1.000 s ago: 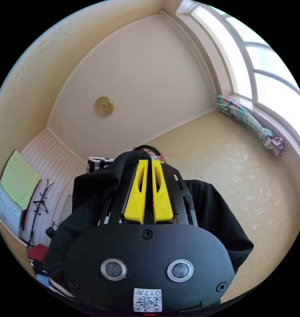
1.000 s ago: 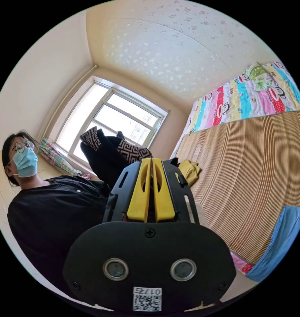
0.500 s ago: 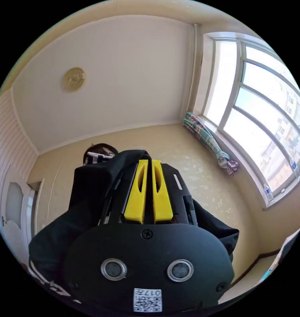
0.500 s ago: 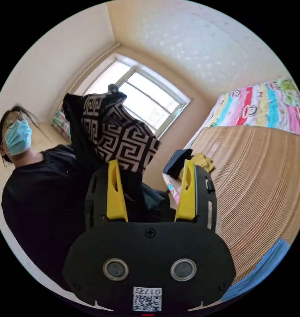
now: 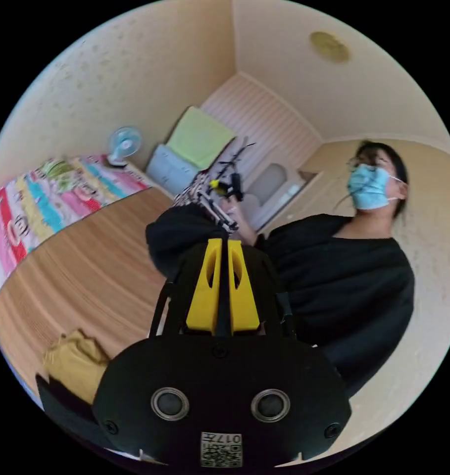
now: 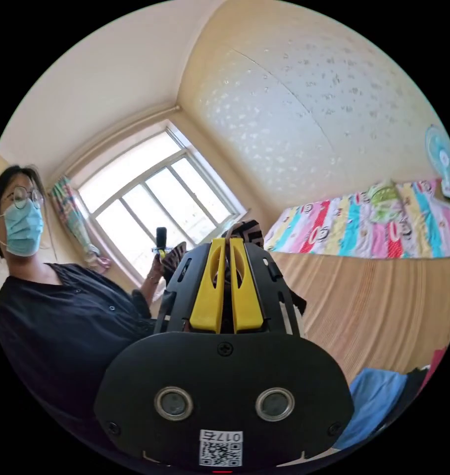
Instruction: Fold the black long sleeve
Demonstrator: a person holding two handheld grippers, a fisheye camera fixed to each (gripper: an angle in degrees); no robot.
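The black long sleeve (image 5: 176, 232) is bunched just beyond my left gripper (image 5: 222, 241), whose yellow jaws are shut on its black cloth. In the left gripper view my right gripper (image 5: 221, 190) is held up in a hand behind that bunch, with the garment's key-patterned part (image 5: 192, 190) beside it. In the right gripper view my right gripper (image 6: 227, 240) is shut, and the patterned cloth (image 6: 247, 228) sticks out past its tips. My left gripper (image 6: 161, 242) is small there, in a hand before the window.
A person in a black top (image 5: 343, 277) stands close behind both grippers. A bamboo mat (image 5: 81, 277) covers the bed, with a colourful quilt (image 6: 363, 230) along its far side. A yellow garment (image 5: 74, 356) and a blue cloth (image 6: 378, 396) lie at the mat's edge.
The right gripper, open half a second ago with the patterned cloth loose above it, has shut on that cloth. The left stayed shut. Both cameras have swung round.
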